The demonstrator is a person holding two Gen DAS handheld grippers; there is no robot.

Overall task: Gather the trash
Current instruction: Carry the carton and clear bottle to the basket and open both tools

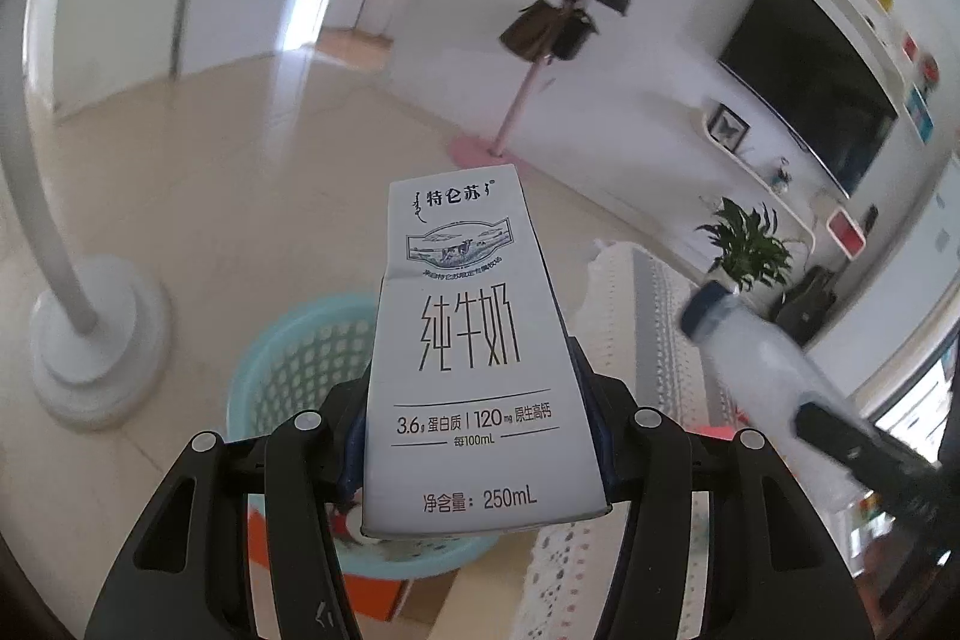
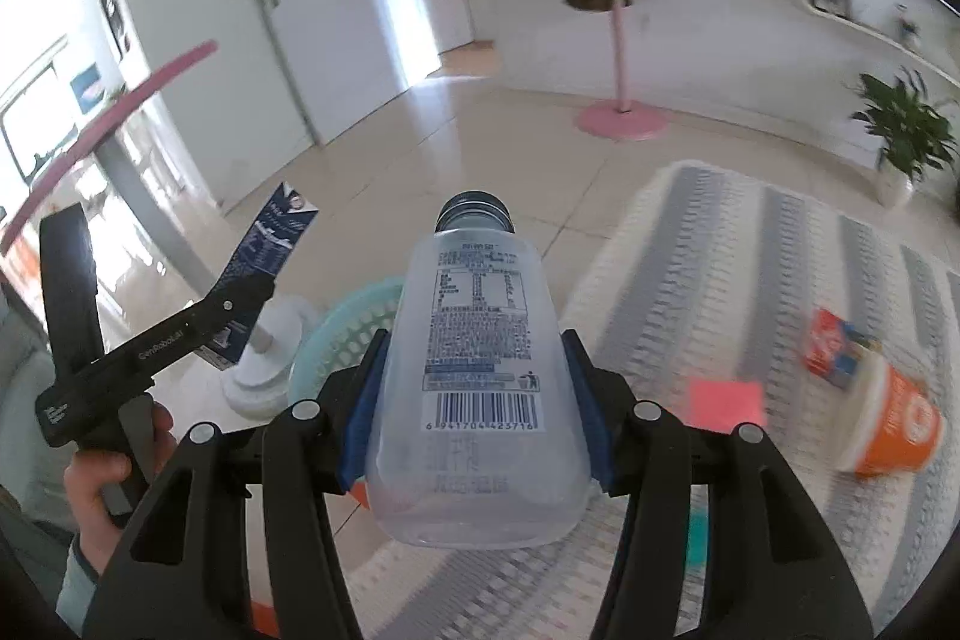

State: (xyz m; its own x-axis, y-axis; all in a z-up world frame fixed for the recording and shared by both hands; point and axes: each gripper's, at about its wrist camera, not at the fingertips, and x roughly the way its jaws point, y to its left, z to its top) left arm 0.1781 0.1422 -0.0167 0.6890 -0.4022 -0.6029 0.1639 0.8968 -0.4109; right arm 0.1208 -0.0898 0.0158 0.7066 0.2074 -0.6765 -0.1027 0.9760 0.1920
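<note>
Left tongs (image 1: 474, 436): clamped on a white milk carton (image 1: 474, 364), boxy printed cardboard, held above the turquoise lattice basket (image 1: 288, 376).
Right tongs (image 2: 474, 406): gripping a clear plastic bottle (image 2: 474, 370), dark cap, barcode label.
Right view only: orange paper cup (image 2: 894, 424) on its side, pink note (image 2: 726, 400), red packet (image 2: 834, 346) on the striped woven rug (image 2: 750, 244).
Left view only: television (image 1: 822, 76) on the wall.

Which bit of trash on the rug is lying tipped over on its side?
The orange paper cup, mouth facing left. The pink note lies flat, and the red packet is too blurred to judge.
</note>
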